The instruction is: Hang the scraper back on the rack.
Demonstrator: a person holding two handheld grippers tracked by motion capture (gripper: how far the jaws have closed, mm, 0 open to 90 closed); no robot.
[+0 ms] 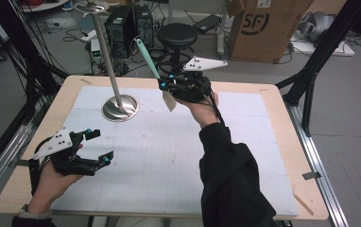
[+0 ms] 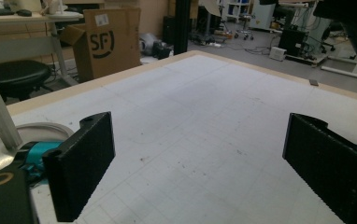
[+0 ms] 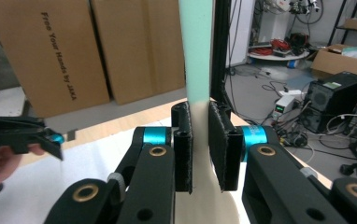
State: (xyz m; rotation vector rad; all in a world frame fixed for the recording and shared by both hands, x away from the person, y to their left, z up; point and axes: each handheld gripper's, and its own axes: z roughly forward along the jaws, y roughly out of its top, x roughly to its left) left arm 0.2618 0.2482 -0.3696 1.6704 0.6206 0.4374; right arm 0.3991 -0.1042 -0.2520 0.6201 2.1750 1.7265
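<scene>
My right gripper (image 1: 165, 85) is lifted over the far middle of the white mat (image 1: 169, 156), shut on a spatula (image 1: 148, 60). The spatula has a mint-green handle pointing up and away and a cream blade (image 1: 169, 100) hanging below the jaws. In the right gripper view the pads (image 3: 223, 144) press on the spatula (image 3: 195, 56) where green turns to cream. My left gripper (image 1: 102, 145) rests low at the front left of the table, open, with nothing between its fingers (image 2: 81, 163).
A metal stand with a round shiny base (image 1: 120, 108) and a slanted pole (image 1: 104, 47) sits on the mat's far left. Behind the table are a black stool (image 1: 177, 34), a cardboard box (image 1: 263, 23) and computer towers (image 1: 122, 23).
</scene>
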